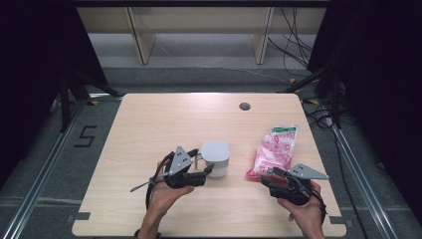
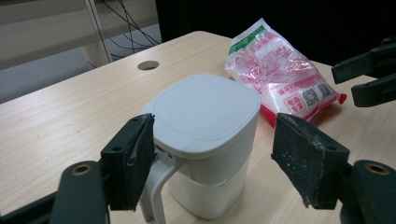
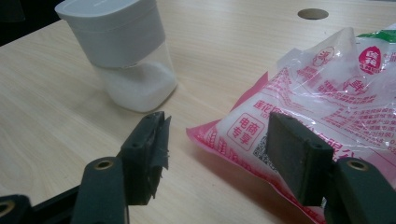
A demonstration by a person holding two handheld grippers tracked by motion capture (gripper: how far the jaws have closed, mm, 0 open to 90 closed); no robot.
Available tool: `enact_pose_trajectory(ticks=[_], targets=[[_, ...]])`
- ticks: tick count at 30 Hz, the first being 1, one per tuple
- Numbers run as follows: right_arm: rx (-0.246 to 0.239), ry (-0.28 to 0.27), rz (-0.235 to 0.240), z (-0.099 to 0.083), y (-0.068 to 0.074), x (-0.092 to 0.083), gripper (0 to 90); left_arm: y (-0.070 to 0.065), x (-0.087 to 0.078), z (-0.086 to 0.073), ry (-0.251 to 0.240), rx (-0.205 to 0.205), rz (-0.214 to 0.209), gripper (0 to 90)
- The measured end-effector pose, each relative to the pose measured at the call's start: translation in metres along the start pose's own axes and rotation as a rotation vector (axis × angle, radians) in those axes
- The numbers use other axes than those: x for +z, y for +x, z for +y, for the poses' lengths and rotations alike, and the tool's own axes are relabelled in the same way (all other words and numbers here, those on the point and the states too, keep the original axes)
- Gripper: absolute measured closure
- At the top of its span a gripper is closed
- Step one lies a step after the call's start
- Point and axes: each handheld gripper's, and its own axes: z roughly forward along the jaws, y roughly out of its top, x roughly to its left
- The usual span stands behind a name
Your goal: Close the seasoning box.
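A white lidded container (image 1: 215, 157) with a side handle stands upright near the middle of the table; its clear lower part (image 3: 140, 84) shows white powder inside. My left gripper (image 1: 205, 172) is open, its jaws standing apart on either side of the container (image 2: 205, 116) without pressing it. A pink and clear plastic bag (image 1: 276, 149) of white grains lies flat to the right. My right gripper (image 1: 271, 174) is open at the bag's near corner (image 3: 243, 140), which lies between the jaws, untouched by the pads.
The light wooden table (image 1: 164, 119) has a round cable hole (image 1: 244, 106) at the back. Cables and dark stands sit on the floor beyond the right edge. Open tabletop stretches behind and left of the container.
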Motion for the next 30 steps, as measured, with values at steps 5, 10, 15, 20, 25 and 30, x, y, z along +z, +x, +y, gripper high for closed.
enact_pose_trajectory(ticks=[5,10,15,20,25,30], targets=[[0.028,0.02,0.016,0.0,0.004,-0.002,38.4,0.0,0.0,-0.005,0.007,0.004,0.001,28.9],[0.044,0.018,0.029,-0.002,0.006,-0.001,38.3,-0.001,-0.002,-0.011,0.014,0.0,0.002,28.6],[0.07,0.029,0.031,-0.003,0.009,-0.003,38.4,-0.003,-0.005,-0.016,0.009,0.007,-0.009,27.3],[0.012,-0.002,0.018,-0.003,0.006,-0.002,38.4,-0.005,-0.008,-0.022,0.013,0.001,-0.007,27.1],[0.047,0.014,0.03,-0.004,0.009,-0.003,38.4,-0.008,-0.011,-0.026,0.006,-0.004,-0.007,27.0],[0.016,0.012,0.029,-0.006,0.008,-0.004,38.3,-0.014,-0.013,-0.032,0.014,-0.007,-0.011,26.7]])
